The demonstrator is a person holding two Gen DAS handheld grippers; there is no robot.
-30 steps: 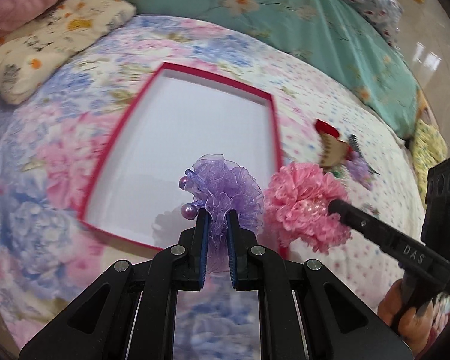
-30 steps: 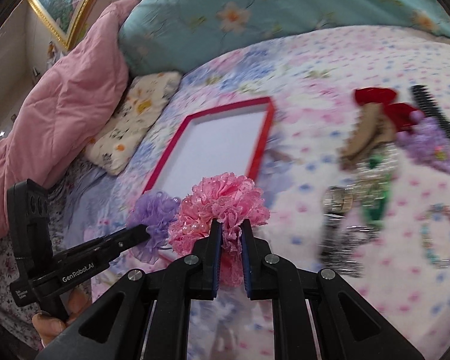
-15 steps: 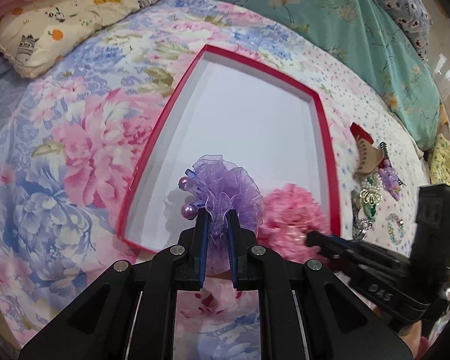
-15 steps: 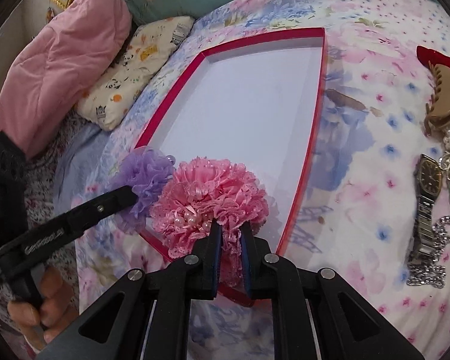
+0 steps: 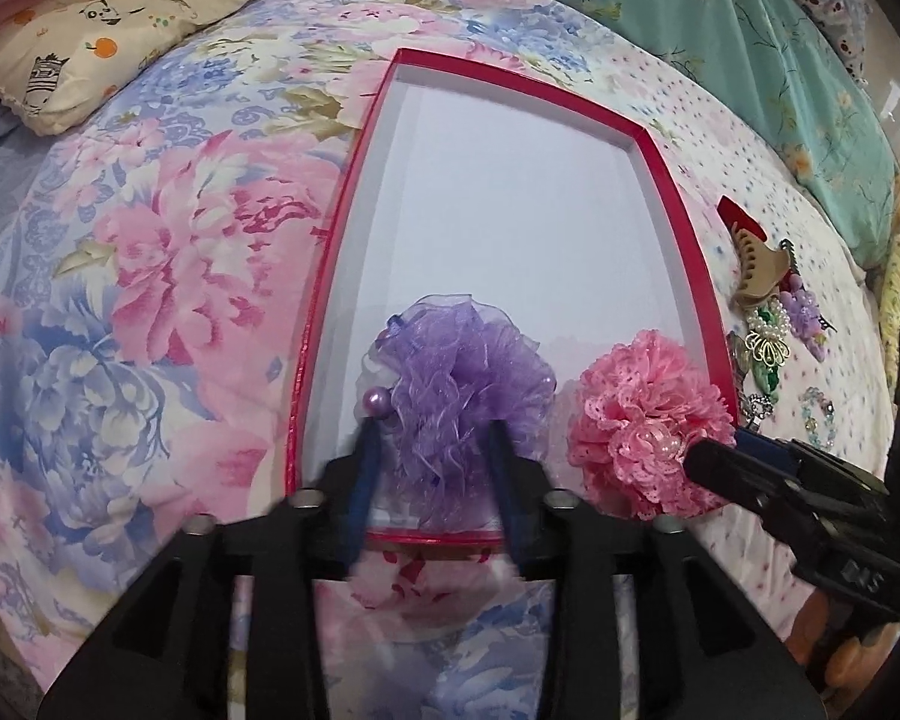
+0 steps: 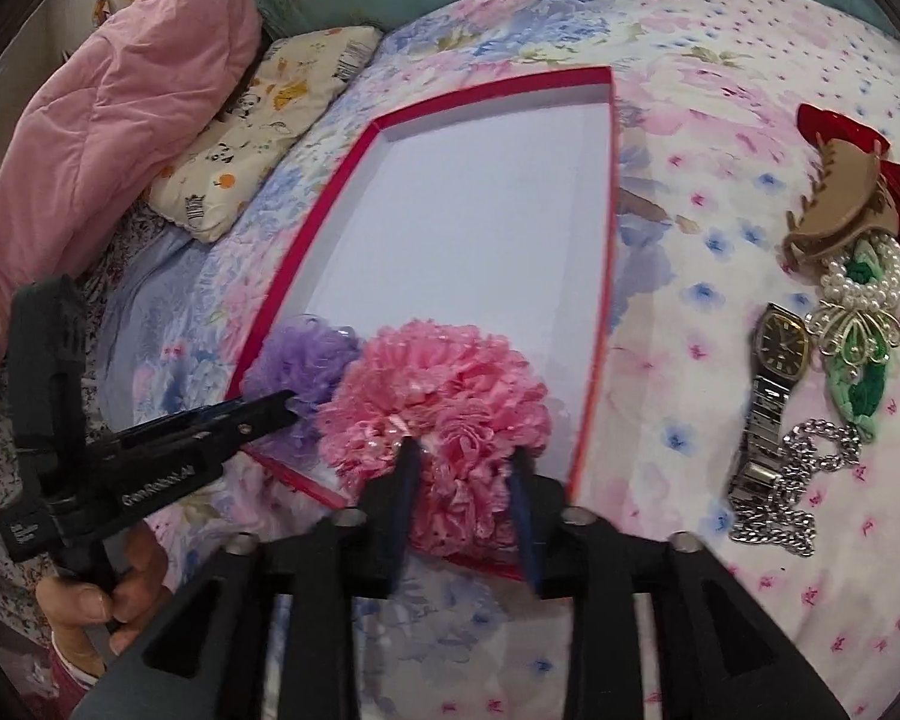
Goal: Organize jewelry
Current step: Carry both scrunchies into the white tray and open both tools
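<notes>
Resting at the near end of the red-rimmed tray point(image 5: 672, 192) on the bed point(image 5: 150, 252): purple scrunchie point(image 5: 462, 384), round, no clear long axis, between the just-opened, parted jaws of the left tool point(image 5: 435, 450). Pink scrunchie point(image 6: 444, 396) likewise within the right tool point(image 6: 465, 468), its jaws newly spread. Right view alone shows the wristwatch point(image 6: 774, 384), lengthwise toward camera, and chain point(image 6: 804, 492).

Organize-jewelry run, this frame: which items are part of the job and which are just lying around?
Job:
- red-rimmed tray
- purple scrunchie, in the tray between the left gripper jaws, which have just been opening
- pink scrunchie, between the right gripper jaws, also just opening
- wristwatch, silver chain, tan hair claw, pearl brooch

Lying about:
- cartoon pillow
- pink quilt
- teal blanket
</notes>
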